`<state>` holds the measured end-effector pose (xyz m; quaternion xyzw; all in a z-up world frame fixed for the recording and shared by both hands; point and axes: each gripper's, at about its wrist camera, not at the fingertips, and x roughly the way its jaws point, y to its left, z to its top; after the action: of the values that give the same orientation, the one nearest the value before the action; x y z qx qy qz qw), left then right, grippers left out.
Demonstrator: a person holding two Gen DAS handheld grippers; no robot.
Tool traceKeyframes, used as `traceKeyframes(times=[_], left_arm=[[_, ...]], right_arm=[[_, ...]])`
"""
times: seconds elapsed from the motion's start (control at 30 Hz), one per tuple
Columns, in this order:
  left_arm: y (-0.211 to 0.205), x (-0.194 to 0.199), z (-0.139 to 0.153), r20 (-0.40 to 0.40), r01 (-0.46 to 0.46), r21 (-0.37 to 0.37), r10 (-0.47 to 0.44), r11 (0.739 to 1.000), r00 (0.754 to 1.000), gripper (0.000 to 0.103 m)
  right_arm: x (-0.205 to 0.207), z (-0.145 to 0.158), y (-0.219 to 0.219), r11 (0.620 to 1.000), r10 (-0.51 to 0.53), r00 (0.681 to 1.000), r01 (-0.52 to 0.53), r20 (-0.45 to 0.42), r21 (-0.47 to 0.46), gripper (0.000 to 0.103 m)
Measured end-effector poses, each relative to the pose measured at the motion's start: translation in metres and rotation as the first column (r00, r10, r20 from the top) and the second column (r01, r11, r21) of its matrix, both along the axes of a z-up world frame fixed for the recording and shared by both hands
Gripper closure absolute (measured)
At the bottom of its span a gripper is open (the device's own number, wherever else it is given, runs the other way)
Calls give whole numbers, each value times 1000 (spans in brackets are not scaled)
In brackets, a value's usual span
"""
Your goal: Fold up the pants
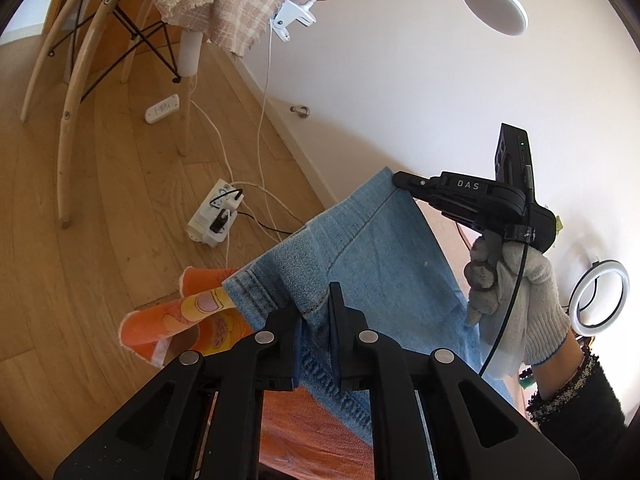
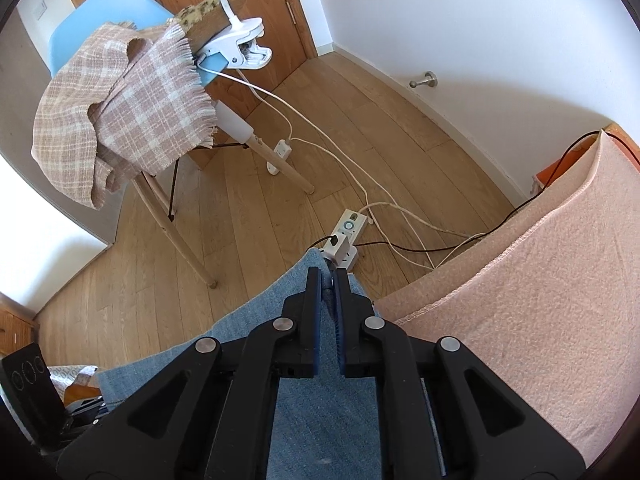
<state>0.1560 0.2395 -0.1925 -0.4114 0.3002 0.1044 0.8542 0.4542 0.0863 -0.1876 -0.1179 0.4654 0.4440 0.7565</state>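
Black plastic jaws of the left gripper (image 1: 316,312) pinch the stitched hem of the jeans (image 1: 372,256), the denim bunched in the narrow gap between the fingers. From there the blue cloth stretches up and to the right to the right gripper (image 1: 404,182), whose tip clamps the far corner of the same edge, so the jeans hang taut between the two tools. A hand in a white knit glove (image 1: 516,300) holds that right tool by its handle, a dark sleeve behind it.

Seen from the right wrist, the right gripper's jaws stand almost together with a fold of denim squeezed between them, and the rest of the cloth drops away below.

Under the jeans lies an orange printed cloth (image 1: 168,328), and beside it a pink blanket (image 2: 532,292). Beyond, on the wooden floor (image 1: 128,200), sits a white power strip (image 1: 214,214) with cables, then a chair (image 2: 100,28) draped with a checked scarf (image 2: 132,120) and a clip-on lamp (image 1: 494,6).
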Motion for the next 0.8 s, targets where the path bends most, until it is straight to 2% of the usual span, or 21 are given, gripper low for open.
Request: traceKeyframes(times=[0.1,0.13,0.17,0.3,0.43,0.6,0.7,0.8], left_arm=[[4,-8,9,-21,-16,38,16,999,1000,84],[6,-11,12,-23,-17,51,19,999,1000,80],[8,-15,14,-18,-15,55,16,998,1000,80],[20,-31,20,-11,7,34,-6,999,1000,72],[27,-39,29,-4,31,27,-31,999,1000,72],[16,-34,54,27,123,66,-125,990,992,72],[2,-25,68,56,187,67,-191,980,980,72],[-17,-14,82,90,255,60,-259,965,962,63]], right_arm=[[-8,17,-8,999,-24,1000,24,12,25,69],[-12,23,-11,999,-31,999,31,19,32,56],[-15,29,-15,999,-40,999,39,25,37,49],[-31,55,-35,995,-84,995,81,45,60,44],[-57,85,-71,984,-142,988,135,53,119,38],[-97,116,-132,958,-248,966,234,72,165,36],[-118,132,-174,933,-336,937,317,99,171,36],[-136,144,-225,882,-446,889,418,101,216,33]])
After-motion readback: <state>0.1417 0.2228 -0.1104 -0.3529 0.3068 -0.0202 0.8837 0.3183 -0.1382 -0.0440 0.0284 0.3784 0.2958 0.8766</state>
